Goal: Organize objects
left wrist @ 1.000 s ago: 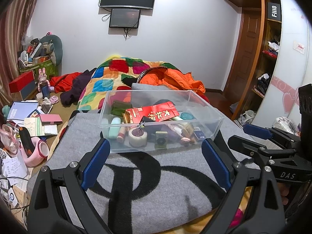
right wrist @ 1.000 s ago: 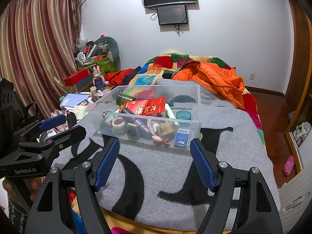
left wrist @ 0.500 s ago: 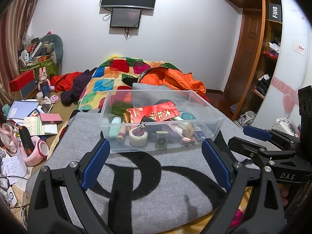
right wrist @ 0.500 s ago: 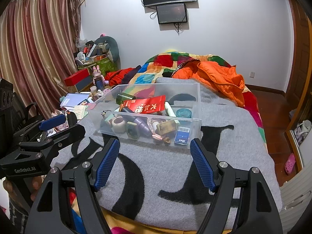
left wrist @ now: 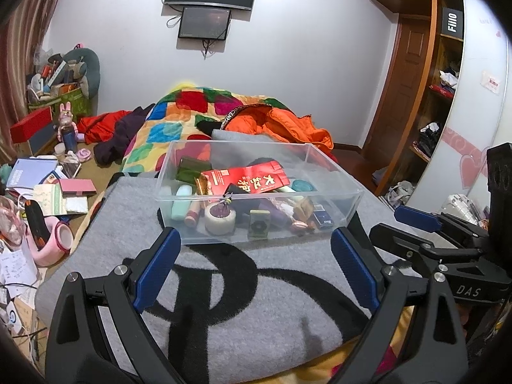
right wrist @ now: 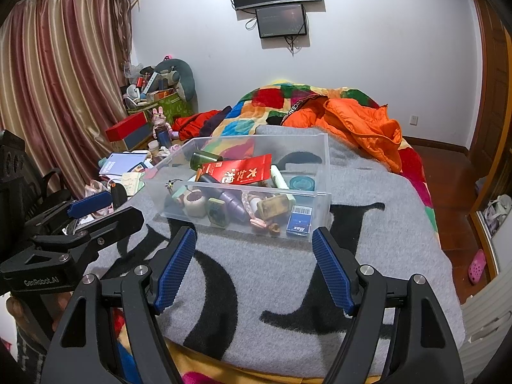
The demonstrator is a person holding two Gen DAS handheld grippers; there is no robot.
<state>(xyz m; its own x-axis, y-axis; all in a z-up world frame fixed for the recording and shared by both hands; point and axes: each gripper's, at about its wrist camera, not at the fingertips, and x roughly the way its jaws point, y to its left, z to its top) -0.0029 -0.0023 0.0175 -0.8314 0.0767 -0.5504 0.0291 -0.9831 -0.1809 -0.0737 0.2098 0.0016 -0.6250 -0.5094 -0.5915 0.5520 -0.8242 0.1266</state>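
A clear plastic bin [left wrist: 332, 164] [right wrist: 324, 160] sits on a grey blanket [left wrist: 224, 304] [right wrist: 272, 288] on the bed. It holds several small items: a red packet [left wrist: 248, 179] [right wrist: 240, 172], a tape roll [left wrist: 220, 219] [right wrist: 195, 204], a blue box [right wrist: 299, 219] and tubes. My left gripper [left wrist: 254, 267] is open and empty, just short of the bin's near wall. My right gripper [right wrist: 254, 270] is open and empty, also short of the bin. Each gripper shows in the other's view: the right gripper [left wrist: 425, 227] at the right edge and the left gripper [right wrist: 92, 211] at the left edge.
An orange jacket [left wrist: 288, 124] [right wrist: 355, 121] and a patchwork quilt [left wrist: 179, 118] lie behind the bin. A cluttered side surface with books, boxes and a pink item [left wrist: 54, 240] is on the left. A wardrobe [left wrist: 448, 96] stands on the right.
Both views have shifted very slightly; the grippers stay open and the bin and its contents have not moved.
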